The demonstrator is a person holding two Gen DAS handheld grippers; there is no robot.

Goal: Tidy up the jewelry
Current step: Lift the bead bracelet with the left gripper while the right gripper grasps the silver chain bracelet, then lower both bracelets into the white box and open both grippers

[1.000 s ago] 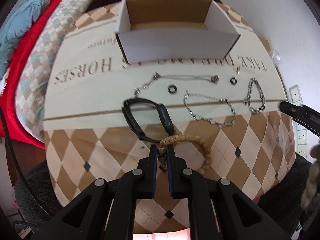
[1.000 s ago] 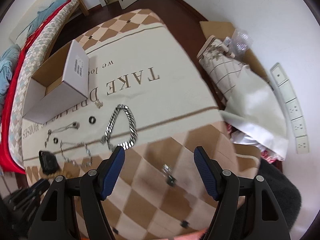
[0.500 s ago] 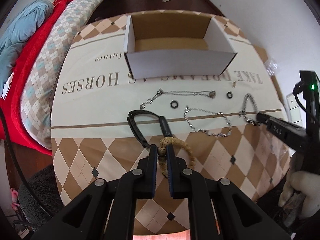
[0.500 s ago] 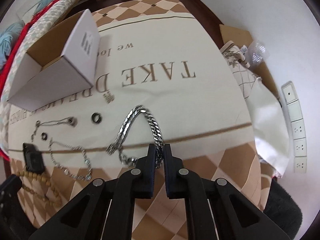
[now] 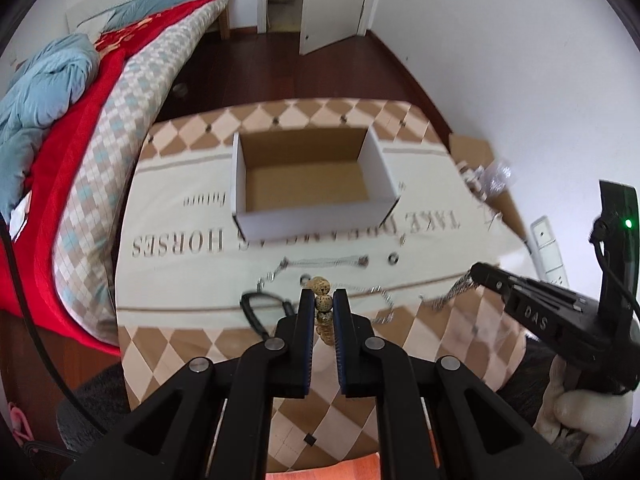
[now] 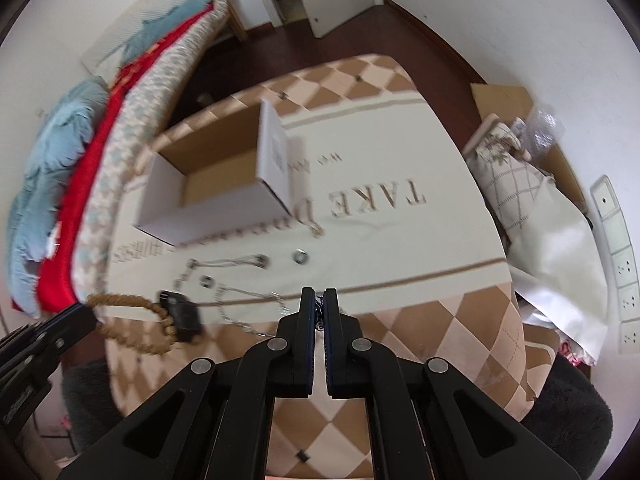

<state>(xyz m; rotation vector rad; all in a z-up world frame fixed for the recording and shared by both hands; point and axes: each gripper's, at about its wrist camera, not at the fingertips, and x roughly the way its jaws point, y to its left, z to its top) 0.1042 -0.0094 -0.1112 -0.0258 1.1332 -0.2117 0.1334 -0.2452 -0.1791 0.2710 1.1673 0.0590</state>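
My left gripper (image 5: 323, 294) is shut on a wooden bead bracelet (image 5: 322, 286), which hangs off the tablecloth; the right wrist view shows its loop (image 6: 132, 302) dangling from that gripper (image 6: 86, 308). My right gripper (image 6: 319, 296) is shut on a thick silver chain bracelet (image 6: 319, 314). In the left wrist view that chain (image 5: 452, 292) trails down from the right gripper (image 5: 474, 272). An open white cardboard box (image 5: 316, 220) stands beyond both. Left on the cloth are a black band (image 5: 256, 308), two thin chains (image 5: 328, 262) (image 5: 384, 304) and two rings (image 5: 394, 258) (image 5: 305, 279).
The low table has a diamond-patterned cloth (image 5: 168, 344). A bed with red and blue bedding (image 5: 72, 120) runs along its left side. White bags and a flat cardboard piece (image 6: 520, 168) lie by the wall at the right, under wall sockets (image 6: 616, 240).
The right gripper closed on the silver chain bracelet and lifted it. The left gripper rose with the bead bracelet, which now hangs free. Both views have tilted up toward the room.
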